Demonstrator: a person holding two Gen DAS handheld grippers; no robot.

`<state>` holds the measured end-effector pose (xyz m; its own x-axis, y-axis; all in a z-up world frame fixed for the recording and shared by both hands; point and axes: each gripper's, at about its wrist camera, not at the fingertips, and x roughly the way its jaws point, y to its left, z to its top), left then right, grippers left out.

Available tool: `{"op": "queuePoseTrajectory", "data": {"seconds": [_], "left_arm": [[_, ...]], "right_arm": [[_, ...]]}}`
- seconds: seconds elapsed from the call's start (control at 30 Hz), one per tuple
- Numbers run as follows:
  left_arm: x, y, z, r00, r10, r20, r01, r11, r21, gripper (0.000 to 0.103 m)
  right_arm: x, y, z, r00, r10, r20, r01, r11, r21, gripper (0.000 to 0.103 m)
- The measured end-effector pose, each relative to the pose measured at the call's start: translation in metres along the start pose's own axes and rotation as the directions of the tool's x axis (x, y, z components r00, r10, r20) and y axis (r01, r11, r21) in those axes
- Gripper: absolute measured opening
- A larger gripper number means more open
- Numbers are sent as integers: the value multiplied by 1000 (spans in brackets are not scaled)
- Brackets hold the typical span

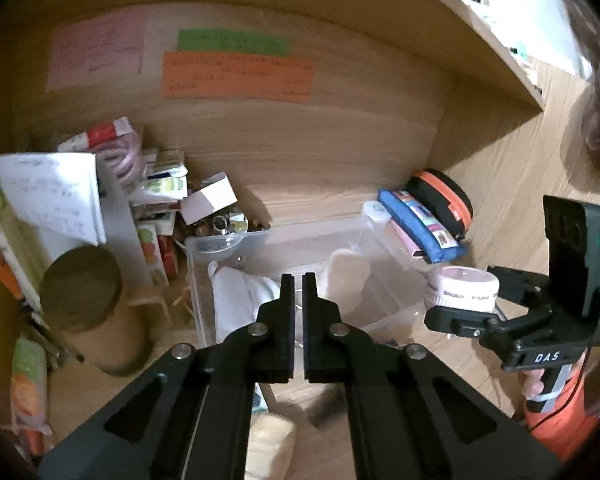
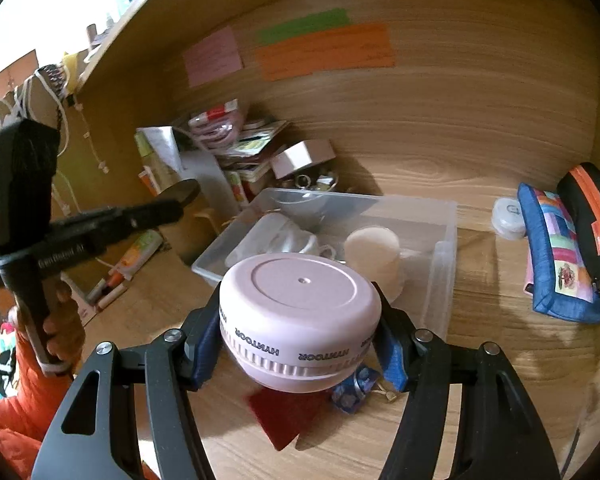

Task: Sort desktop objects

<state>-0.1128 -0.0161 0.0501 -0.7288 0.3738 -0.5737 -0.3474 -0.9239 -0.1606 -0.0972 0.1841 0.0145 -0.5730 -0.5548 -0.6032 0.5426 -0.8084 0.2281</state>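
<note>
Right wrist view: the right gripper (image 2: 300, 344) is clamped on the pink round HYNTOOR device (image 2: 300, 312), held above the worktop (image 2: 488, 320) at the clear plastic bin's (image 2: 444, 248) near rim. Bare wood lies open between bin and blue pencil case (image 2: 556, 256). Left gripper (image 1: 298, 292), fingers together, holds nothing over the bin.

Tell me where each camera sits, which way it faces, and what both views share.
Left wrist: rides the left gripper, fingers shut on nothing, facing the clear bin and desk back; the right gripper shows beside it.
Right wrist: rides the right gripper, fingers clamped on the pink round device, facing the same bin; a hand holds the left gripper.
Shared: bin, blue pouch, orange note.
</note>
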Motion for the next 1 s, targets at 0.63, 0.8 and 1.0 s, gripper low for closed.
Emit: {"op": "queuePoseTrajectory", "data": {"seconds": [0.63, 0.8, 1.0], "left_arm": [[-3, 4, -40, 997, 72, -15, -71, 996, 54, 56], [-19, 16, -63, 995, 95, -33, -92, 994, 61, 75], [-14, 29, -91, 989, 101, -109, -96, 994, 53, 78]], "right_arm": [[45, -17, 8, 997, -28, -71, 29, 999, 26, 61], [55, 1, 15, 997, 0, -78, 0, 1000, -10, 61], [84, 21, 28, 993, 1, -119, -8, 999, -51, 61]]}}
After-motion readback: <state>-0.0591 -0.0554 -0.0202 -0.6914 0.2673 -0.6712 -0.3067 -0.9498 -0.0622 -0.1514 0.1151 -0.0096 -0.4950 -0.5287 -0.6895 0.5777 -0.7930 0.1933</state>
